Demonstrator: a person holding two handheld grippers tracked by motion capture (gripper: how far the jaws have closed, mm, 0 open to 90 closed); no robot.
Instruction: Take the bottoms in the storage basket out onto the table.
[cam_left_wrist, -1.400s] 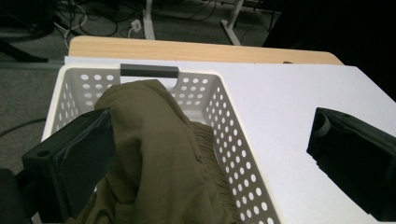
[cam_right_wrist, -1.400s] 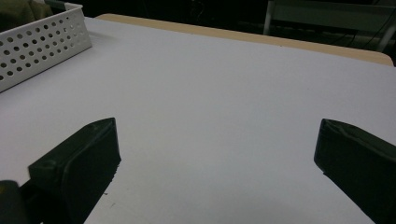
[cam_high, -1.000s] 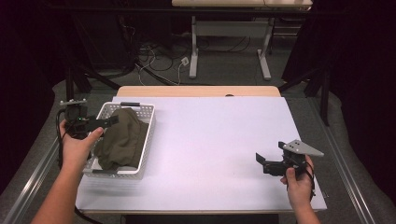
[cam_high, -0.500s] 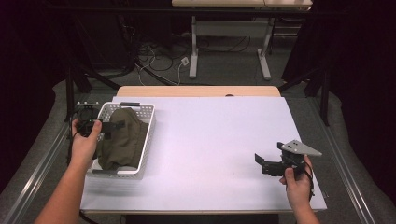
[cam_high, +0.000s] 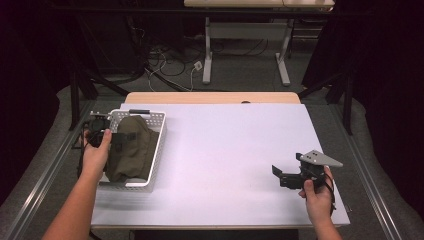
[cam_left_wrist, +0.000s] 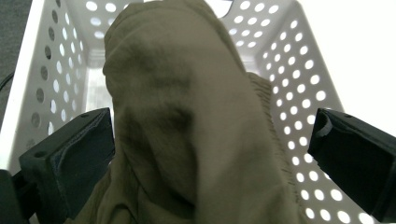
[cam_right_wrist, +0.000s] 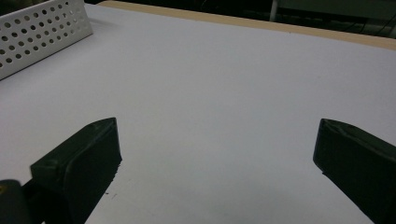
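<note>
No text, label, brand, number or sign can be read in any of the views.

A white table (cam_high: 225, 150) carries a perforated white basket (cam_high: 156, 150) at its left.
</note>
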